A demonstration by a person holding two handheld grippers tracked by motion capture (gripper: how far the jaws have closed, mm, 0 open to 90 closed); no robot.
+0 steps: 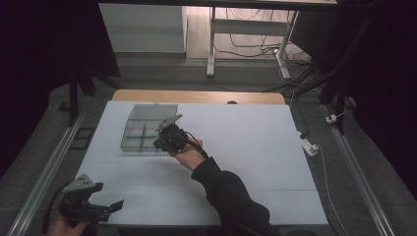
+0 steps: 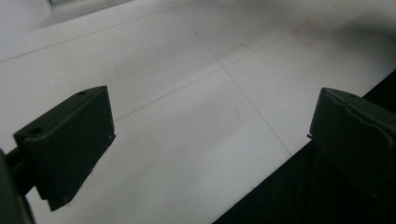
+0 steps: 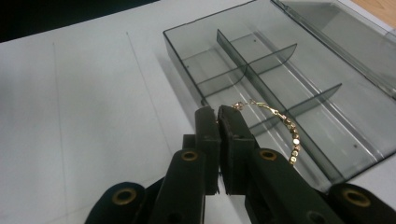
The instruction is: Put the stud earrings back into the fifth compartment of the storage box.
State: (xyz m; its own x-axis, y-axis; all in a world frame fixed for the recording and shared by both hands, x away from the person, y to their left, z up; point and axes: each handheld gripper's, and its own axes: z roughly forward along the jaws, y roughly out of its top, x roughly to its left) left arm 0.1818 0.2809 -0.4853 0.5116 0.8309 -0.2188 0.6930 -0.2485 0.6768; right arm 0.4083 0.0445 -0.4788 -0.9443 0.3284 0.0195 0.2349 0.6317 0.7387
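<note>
right tongs point(image 3: 218, 114) clenched on the gold bracelet point(image 3: 284, 128), dangling over the organizer box point(image 3: 299, 60) by the near compartments; best to lower it fully inside one divider; left tongs point(image 2: 210, 135) released above the desk point(image 2: 187, 93)

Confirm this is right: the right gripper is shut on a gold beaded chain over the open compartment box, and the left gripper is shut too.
Not quite. The left gripper is open: the left gripper view shows its jaws wide apart over bare table. The right gripper is indeed shut on the gold beaded chain over the compartment box.
</note>
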